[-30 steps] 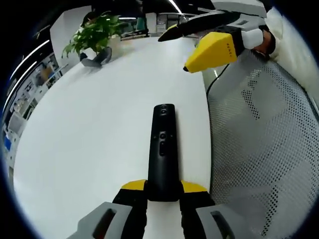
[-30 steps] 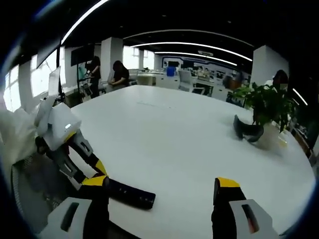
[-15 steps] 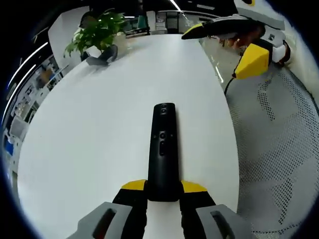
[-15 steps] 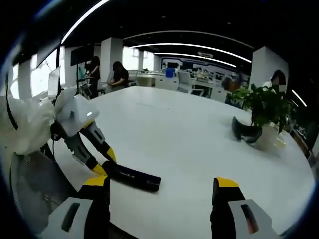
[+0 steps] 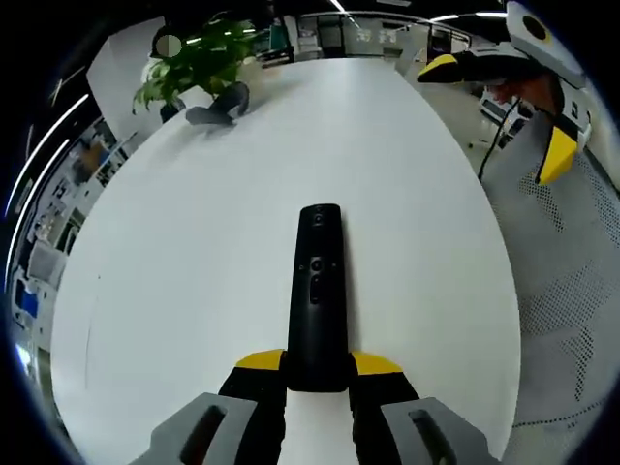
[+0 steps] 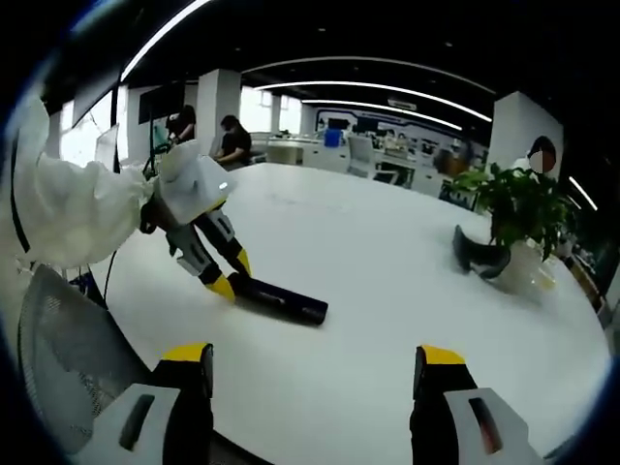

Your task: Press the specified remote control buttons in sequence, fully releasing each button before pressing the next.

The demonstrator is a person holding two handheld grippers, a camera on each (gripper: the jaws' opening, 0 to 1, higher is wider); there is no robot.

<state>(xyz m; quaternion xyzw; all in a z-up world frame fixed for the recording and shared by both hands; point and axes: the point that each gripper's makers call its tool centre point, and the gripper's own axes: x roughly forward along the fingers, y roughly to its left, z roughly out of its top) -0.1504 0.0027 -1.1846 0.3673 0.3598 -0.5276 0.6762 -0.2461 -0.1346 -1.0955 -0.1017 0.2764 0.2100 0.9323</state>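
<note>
2 jaws of the left gripper (image 5: 317, 373) clench the near end of the black remote control (image 5: 317, 291) over the white table (image 5: 194, 252), while the right gripper (image 6: 315, 373) hovers spread wide, well apart from a potted plant (image 6: 518, 218) far right.

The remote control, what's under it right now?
Under the remote control lies the white table. Its near end is clamped between the left hand-held gripper's jaws. Whether its underside touches the tabletop cannot be seen, since the remote's own body covers that.
</note>
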